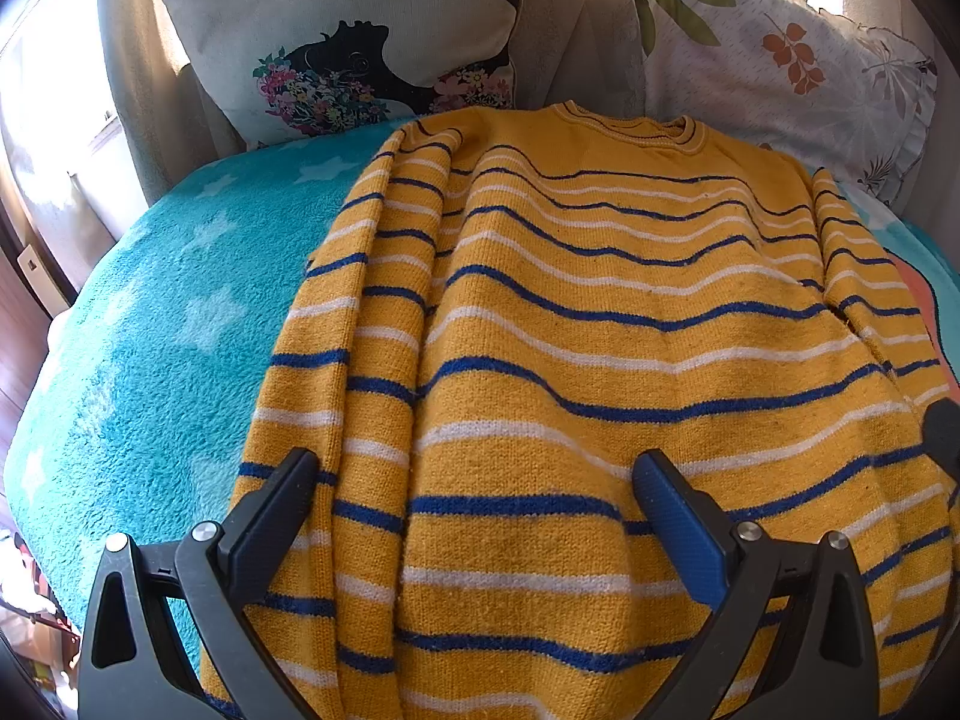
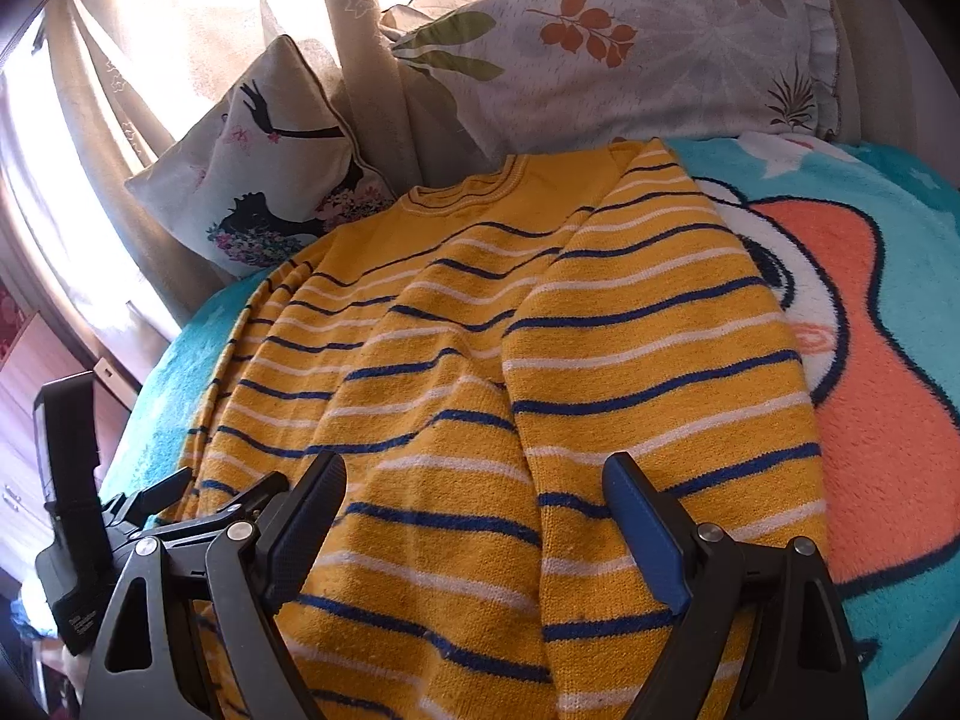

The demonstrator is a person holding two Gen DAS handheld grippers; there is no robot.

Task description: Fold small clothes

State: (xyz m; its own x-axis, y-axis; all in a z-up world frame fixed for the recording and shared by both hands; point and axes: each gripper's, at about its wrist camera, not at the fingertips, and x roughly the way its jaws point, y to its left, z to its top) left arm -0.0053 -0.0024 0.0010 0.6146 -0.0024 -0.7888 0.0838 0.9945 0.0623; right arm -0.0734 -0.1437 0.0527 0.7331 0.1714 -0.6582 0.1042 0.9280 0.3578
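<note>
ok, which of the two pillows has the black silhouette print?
The square cushion behind the sweater's left sleeve: black figure with flowers and pink butterflies. The other, the frilled pillow toward the right, shows only orange and green leaves.

The left tongs are built of matte black plastic: two triangular side frames with teardrop cut-outs, linked to angled fingers by round silver screw heads, one finger faced with a black textured pad and the other with a blue ribbed pad. The right tongs have the same make, with black frames, silver screws, a black dimpled pad and a blue pad. Seen from the right wrist, the left unit's black boxy body carries small pale lettering, too blurred to read.
</note>
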